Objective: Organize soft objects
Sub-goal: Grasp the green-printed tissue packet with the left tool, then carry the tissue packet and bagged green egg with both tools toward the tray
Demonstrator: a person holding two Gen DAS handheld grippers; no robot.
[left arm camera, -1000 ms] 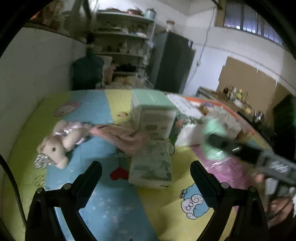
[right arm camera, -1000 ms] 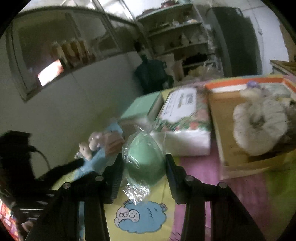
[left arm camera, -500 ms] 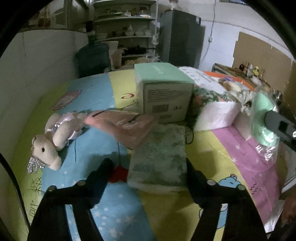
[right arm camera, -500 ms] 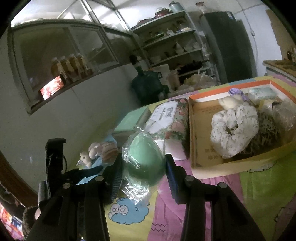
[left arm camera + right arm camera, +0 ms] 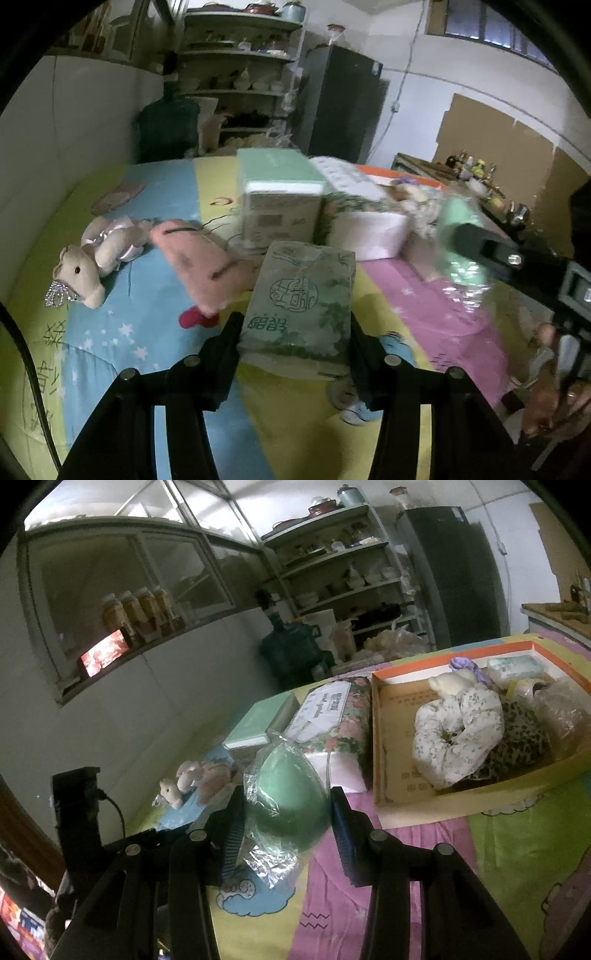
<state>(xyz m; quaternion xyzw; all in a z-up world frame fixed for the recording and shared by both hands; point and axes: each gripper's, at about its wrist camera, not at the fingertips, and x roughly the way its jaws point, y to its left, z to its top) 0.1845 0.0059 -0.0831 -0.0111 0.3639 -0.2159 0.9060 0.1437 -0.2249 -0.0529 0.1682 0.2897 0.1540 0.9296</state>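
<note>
Left hand-held gripper [image 5: 295,332] has just closed onto tissue pack [image 5: 301,306], lengthwise pointing away.

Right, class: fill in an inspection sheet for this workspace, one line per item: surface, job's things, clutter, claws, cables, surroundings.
Surface: cartoon-print quilt, blue, yellow and pink panels.
Job's things: tissue pack; green sponge in plastic wrap; plush horse; pink plush; orange-rimmed box holding a floral scrunchie and other soft items.
Clutter: mint-topped carton; floral tissue box.
Claws: left claw has just been closing, pads against the tissue pack's sides; right claw shut on the green sponge.
Cables: black cable by the left rig.
Surroundings: shelving, dark cabinet, water jug.
</note>
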